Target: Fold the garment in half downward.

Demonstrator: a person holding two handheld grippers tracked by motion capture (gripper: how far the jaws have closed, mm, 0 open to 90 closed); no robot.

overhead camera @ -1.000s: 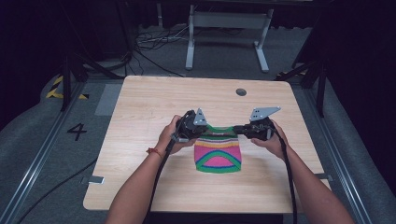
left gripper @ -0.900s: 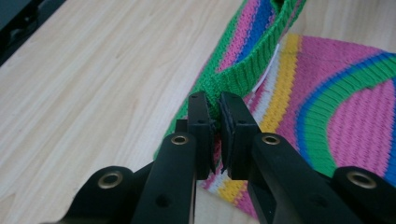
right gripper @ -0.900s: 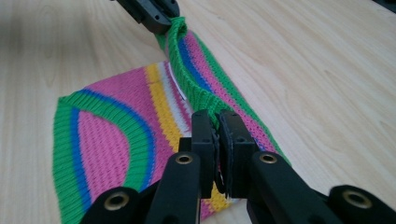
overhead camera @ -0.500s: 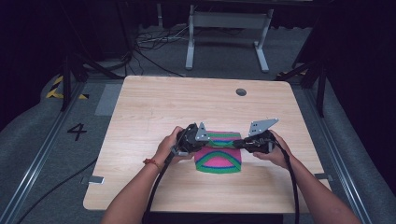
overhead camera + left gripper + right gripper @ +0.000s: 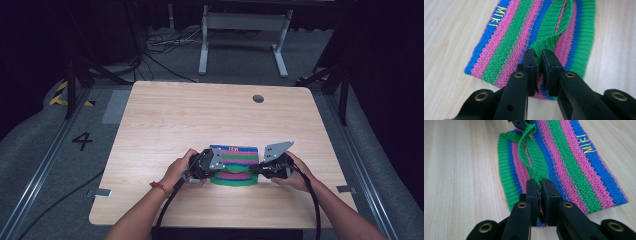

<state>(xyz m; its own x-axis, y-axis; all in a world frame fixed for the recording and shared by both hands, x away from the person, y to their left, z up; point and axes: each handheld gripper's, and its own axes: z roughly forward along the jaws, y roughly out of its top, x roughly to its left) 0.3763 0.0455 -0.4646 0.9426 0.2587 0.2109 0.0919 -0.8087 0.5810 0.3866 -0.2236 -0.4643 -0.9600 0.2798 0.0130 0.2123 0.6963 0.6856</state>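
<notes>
You've brought the striped knit (image 5: 234, 165) down toward you, both claws, left gripper (image 5: 539, 65) and right gripper (image 5: 539, 188), clamped on its green rib; fold nearly laid.

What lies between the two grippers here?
The striped knit spans the gap between the left gripper and right gripper in the high view; each is shut on its green ribbed edge.

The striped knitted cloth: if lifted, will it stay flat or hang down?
Probably it hangs: the striped knitted cloth already lies folded, its green ribbed edge bunching at the left hand-held gripper. It looks light and unlikely to slip.
</notes>
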